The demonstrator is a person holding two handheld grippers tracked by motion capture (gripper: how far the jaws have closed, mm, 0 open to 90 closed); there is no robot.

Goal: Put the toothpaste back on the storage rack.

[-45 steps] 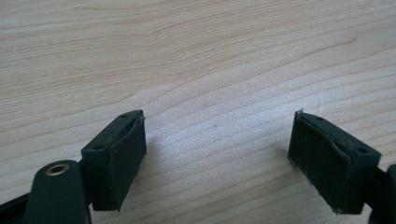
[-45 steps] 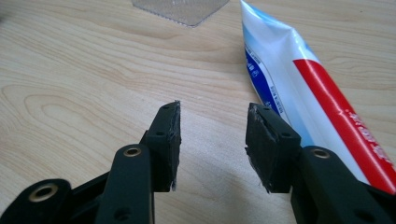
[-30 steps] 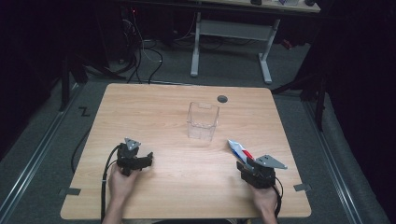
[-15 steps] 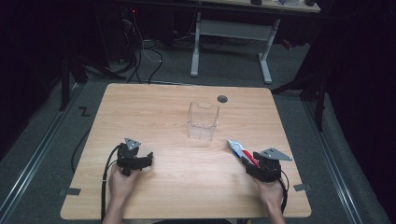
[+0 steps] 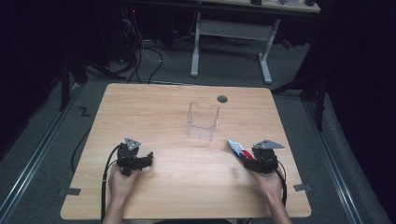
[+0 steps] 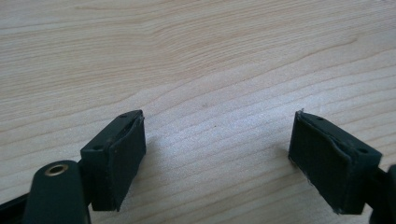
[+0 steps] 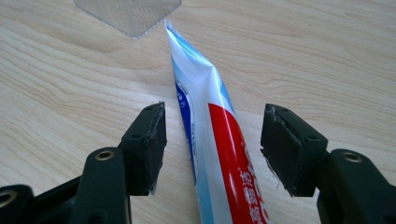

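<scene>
Toothpaste tube [image 7: 219, 140] flat, long axis toward clear container [image 5: 202, 121]; right gripper [image 7: 212, 149] low, jaws just opened, straddling without contact; left gripper [image 6: 219, 158] spread, empty.

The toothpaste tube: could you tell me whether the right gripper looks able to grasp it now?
Probably yes: the right gripper has just been opening and its jaws stand either side of the tube, not pressing it.

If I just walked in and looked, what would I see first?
Probably the red, white and blue toothpaste tube, lying on the wooden table between the open jaws of the right gripper, whose jaws have just been opening and whose pads stand clear of it. Next, the clear plastic container standing upright in the middle of the table. The left gripper waits open over bare wood at the near left.
</scene>
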